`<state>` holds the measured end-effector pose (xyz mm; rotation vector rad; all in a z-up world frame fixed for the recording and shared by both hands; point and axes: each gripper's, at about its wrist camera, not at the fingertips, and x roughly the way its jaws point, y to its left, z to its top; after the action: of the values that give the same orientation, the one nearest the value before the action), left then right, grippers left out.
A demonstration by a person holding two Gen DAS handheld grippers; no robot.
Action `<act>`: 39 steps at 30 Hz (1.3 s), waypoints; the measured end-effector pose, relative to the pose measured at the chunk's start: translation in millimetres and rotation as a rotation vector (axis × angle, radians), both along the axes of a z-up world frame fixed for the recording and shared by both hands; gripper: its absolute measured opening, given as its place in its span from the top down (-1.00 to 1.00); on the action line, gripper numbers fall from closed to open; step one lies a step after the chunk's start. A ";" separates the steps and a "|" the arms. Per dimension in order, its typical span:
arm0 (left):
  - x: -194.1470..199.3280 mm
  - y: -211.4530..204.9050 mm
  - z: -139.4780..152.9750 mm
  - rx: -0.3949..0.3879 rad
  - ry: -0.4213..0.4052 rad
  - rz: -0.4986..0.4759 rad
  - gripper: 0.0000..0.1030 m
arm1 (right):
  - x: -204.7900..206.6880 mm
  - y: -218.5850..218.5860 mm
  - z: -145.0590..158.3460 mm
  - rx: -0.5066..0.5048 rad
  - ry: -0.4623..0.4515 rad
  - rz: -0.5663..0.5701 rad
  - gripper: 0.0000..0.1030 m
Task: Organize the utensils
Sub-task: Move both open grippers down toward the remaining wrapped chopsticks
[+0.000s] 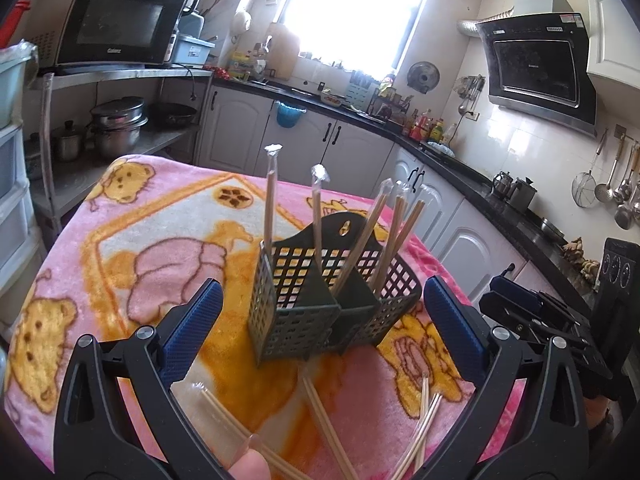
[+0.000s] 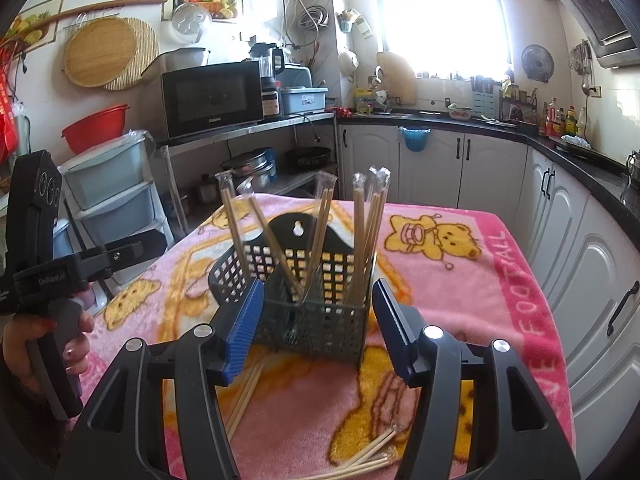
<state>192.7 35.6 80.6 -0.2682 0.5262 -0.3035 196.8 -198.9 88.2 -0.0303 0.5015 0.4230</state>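
While the left tool (image 1: pixel 322 316) stands apart and empty, wrapped chopsticks (image 1: pixel 324 424) lie on the tabletop (image 1: pixel 132 216) below it, pointing toward the utensil caddy (image 1: pixel 320 292). Seen from the right tool (image 2: pixel 316 324), also apart, loose pairs (image 2: pixel 244 396) lie below-left, nearest its left pad.

From my remote station, daylight enters through the overexposed kitchen window (image 1: pixel 356 12), at twelve o'clock in the left wrist view and one o'clock in the right (image 2: pixel 440 20). Its panes are blown out to white, with glare spilling onto adjacent wall tiles. The pink cartoon-bear fleece blanket (image 1: pixel 160 264) is evenly lit with soft shadows. Fisheye distortion bends cabinets at the edges; corners vignette black. Focus is generally sharp.
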 end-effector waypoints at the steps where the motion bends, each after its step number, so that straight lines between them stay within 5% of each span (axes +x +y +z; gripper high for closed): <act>1: -1.4 0.8 -1.6 0.000 0.002 0.002 -0.80 | -1.0 0.8 -1.0 -0.001 0.002 0.001 -0.06; 22: -24.7 6.9 -40.9 0.067 0.062 0.052 -0.80 | -18.9 5.0 -40.8 -0.018 0.098 0.015 -0.10; 39: -29.9 0.0 -92.8 0.109 0.197 0.038 -0.80 | -22.7 -13.3 -79.7 -0.025 0.199 -0.045 -0.13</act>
<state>162.7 35.6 -12.2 -0.2032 0.7291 -0.2120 174.1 -212.3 8.5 -0.0011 0.7028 0.3769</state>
